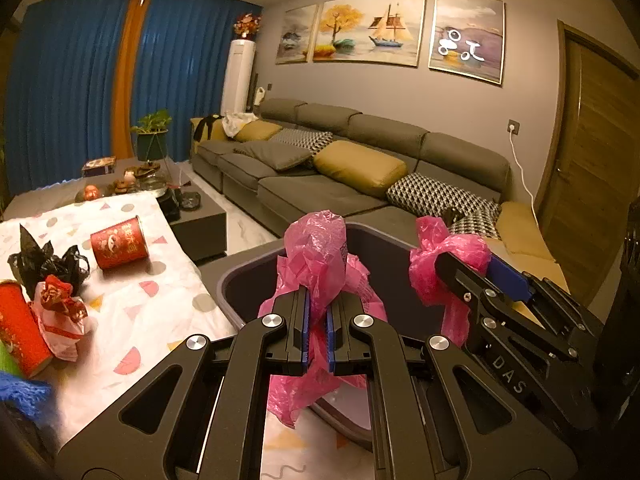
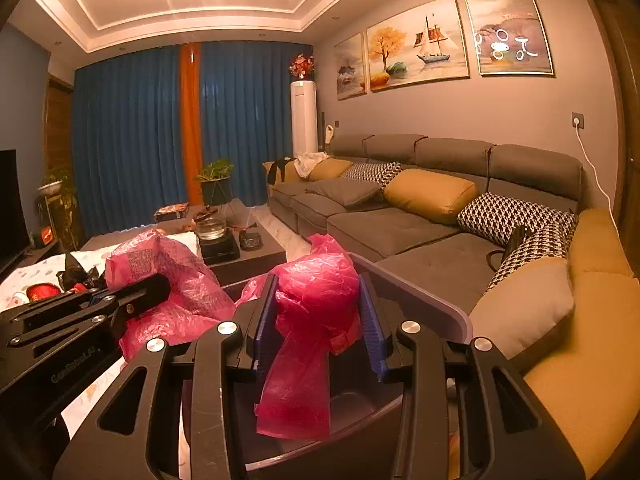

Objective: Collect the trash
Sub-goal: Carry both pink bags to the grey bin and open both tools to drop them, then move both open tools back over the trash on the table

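At centre frame I have the left gripper [image 1: 318, 320] pinched tight on the pink bag [image 1: 316, 256]; my right gripper [image 2: 320, 320], part-open, clasps another bunch above the bin [image 2: 452, 304].

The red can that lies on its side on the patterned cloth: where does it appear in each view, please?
Left wrist view: the red can lies at the left, middle height, on the patterned cloth, just right of the black bag.
Right wrist view: only a small part of it shows at the far left edge, behind the left gripper.
Shared landmark: the sailing ship painting.
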`<state>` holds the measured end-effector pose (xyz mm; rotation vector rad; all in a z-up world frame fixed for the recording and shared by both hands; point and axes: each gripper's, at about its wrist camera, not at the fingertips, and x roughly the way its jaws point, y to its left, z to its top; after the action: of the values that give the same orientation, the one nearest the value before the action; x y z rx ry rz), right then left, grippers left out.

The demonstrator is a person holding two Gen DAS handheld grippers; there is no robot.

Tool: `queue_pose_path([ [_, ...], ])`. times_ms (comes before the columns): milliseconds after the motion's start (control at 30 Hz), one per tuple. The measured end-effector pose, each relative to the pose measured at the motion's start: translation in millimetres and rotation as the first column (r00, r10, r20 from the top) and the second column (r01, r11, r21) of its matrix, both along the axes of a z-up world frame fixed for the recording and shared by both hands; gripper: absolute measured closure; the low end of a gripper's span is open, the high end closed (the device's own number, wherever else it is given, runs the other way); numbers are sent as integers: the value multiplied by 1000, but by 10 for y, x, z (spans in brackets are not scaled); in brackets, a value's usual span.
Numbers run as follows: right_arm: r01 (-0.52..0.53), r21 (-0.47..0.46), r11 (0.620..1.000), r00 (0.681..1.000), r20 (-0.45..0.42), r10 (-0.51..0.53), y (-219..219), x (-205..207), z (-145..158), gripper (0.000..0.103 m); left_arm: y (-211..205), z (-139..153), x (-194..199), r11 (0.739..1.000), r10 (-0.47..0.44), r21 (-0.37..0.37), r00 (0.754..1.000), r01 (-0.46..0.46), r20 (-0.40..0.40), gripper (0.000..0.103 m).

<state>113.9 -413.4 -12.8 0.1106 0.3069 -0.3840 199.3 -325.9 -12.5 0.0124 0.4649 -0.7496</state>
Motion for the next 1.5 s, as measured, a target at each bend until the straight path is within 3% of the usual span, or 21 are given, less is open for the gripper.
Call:
queue_pose_path([
  [333, 6, 40, 999, 1000, 21, -7, -128, 29, 26, 56, -46, -97, 76, 999, -33, 8, 999, 33, -32, 97],
  [500, 24, 57, 998, 999, 40, -27, -189, -46, 44, 51, -73, -139, 105, 999, -27, 32, 999, 29, -44, 91],
  [600, 32, 67, 997, 998, 48, -35, -188, -94, 52, 49, -113, -151, 75, 998, -37, 45, 998, 39, -44, 80],
  [767, 35, 56, 998, 998, 54, -38, -133, -168, 68, 46, -105, -164, 40, 998, -45, 37, 998, 46, -45, 53],
  [933, 33, 47, 998, 998, 56, -36, -82, -249, 54, 46, 16, -167, -12, 999, 7, 39, 999, -6, -39, 35],
  [1133, 10, 51, 999, 998, 60, -13, 32, -349, 60, 45, 300, -127, -276, 1000, 31, 6, 999, -31, -29, 30],
  [1500, -77, 53, 996, 996, 54, 74, 471, -542, 76, 42, 1040, -93, -824, 980, 200, -3, 980, -200, 7, 26],
])
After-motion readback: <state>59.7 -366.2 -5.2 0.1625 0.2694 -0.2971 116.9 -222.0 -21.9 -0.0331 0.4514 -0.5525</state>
